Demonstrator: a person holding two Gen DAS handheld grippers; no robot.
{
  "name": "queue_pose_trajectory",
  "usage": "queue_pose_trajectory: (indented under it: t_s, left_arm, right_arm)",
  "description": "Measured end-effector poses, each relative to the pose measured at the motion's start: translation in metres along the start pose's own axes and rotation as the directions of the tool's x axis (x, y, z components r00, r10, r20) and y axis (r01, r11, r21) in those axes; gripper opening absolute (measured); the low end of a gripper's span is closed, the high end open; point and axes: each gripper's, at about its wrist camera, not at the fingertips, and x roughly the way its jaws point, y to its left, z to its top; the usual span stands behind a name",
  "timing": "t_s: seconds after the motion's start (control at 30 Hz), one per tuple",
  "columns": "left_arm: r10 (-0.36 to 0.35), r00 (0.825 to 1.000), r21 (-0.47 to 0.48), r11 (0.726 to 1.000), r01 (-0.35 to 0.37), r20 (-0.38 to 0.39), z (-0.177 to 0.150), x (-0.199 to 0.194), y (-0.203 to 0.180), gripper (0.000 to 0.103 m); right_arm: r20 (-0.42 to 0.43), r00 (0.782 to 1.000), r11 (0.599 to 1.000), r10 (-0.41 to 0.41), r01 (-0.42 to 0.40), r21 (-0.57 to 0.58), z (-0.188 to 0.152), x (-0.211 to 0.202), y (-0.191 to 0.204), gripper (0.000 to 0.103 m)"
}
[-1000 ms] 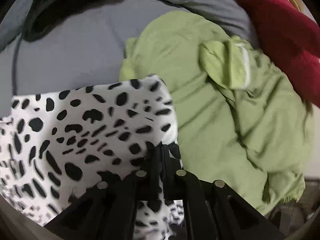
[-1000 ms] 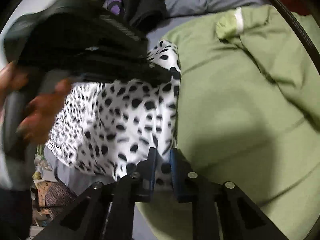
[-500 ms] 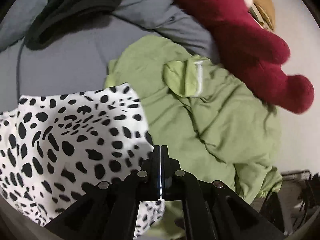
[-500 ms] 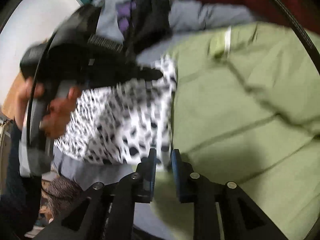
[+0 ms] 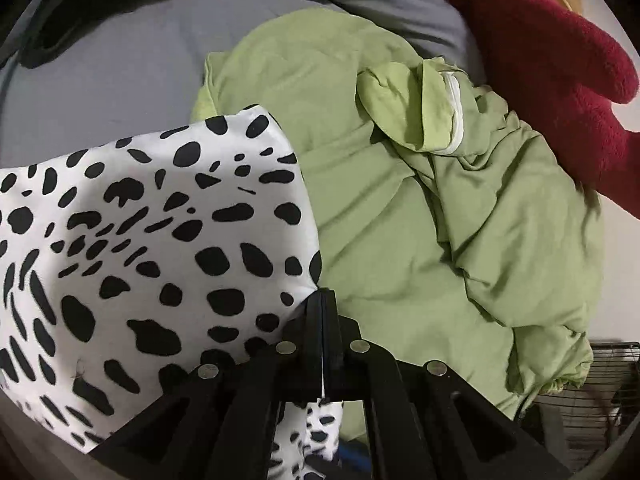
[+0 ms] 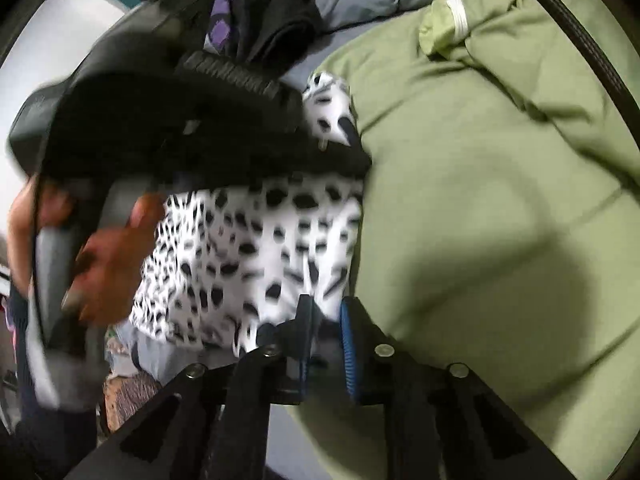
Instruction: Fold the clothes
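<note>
Spotted cloth (image 5: 152, 240) is hanging pinched in the left gripper (image 5: 322, 300) while the right gripper (image 6: 326, 312), jaws just narrowing, is closing on its other edge for folding.

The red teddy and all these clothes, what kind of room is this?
Probably a bedroom: clothes like the green top and spotted cloth lie on a grey bedsheet, with a red plush toy beside them.

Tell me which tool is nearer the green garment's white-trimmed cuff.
Left. The left tool, shut on the spotted cloth, sits closer to the cuff; the right tool holds the cloth's nearer edge, farther back.
</note>
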Motion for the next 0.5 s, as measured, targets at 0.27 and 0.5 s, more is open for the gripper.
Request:
queue_pose_trajectory:
  t_s: [0.27, 0.5]
  left_arm:
    - [-0.056, 0.994, -0.047, 0.997, 0.061, 0.096, -0.002, -0.012, -0.001, 0.002]
    - [0.119, 0.991, -0.065, 0.991, -0.115, 0.053, 0.001, -0.047, -0.011, 0.049]
  right_arm:
    - [-0.008, 0.999, 0.997, -0.048, 0.047, -0.054, -0.018, -0.006, 0.008, 0.01]
    - [0.079, 0.992, 0.995, -0.101, 0.101, 0.0, -0.011, -0.027, 0.002, 0.034]
